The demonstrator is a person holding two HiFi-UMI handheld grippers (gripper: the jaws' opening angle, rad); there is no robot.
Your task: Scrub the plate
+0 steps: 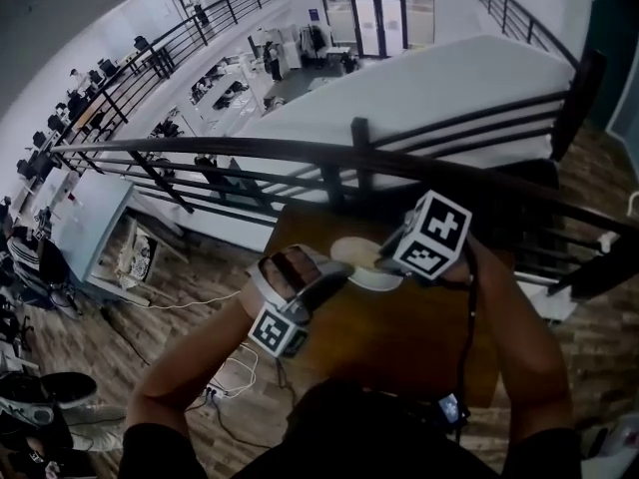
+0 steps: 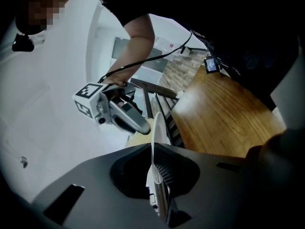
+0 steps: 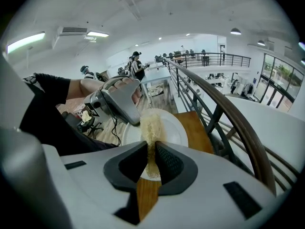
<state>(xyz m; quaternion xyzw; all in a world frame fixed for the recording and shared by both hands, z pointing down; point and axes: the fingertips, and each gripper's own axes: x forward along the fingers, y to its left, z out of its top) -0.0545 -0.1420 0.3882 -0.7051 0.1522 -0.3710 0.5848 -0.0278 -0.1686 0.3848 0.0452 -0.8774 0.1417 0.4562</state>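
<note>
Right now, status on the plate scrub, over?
Left claw shut on plate rim. Right claw shut on yellow scrub pad, pad over plate's face. Nothing between pad and plate.

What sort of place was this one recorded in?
Probably a mezzanine in an open-plan office. A small wooden table stands against a dark railing that overlooks desks on the floor below, with glass doors beyond.

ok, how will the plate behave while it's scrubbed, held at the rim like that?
Probably stiff: the plate shows thin and unbent, edge-on in the left gripper. Held by one rim, it may pivot under the scrub pad. Its smooth surface could slip.
</note>
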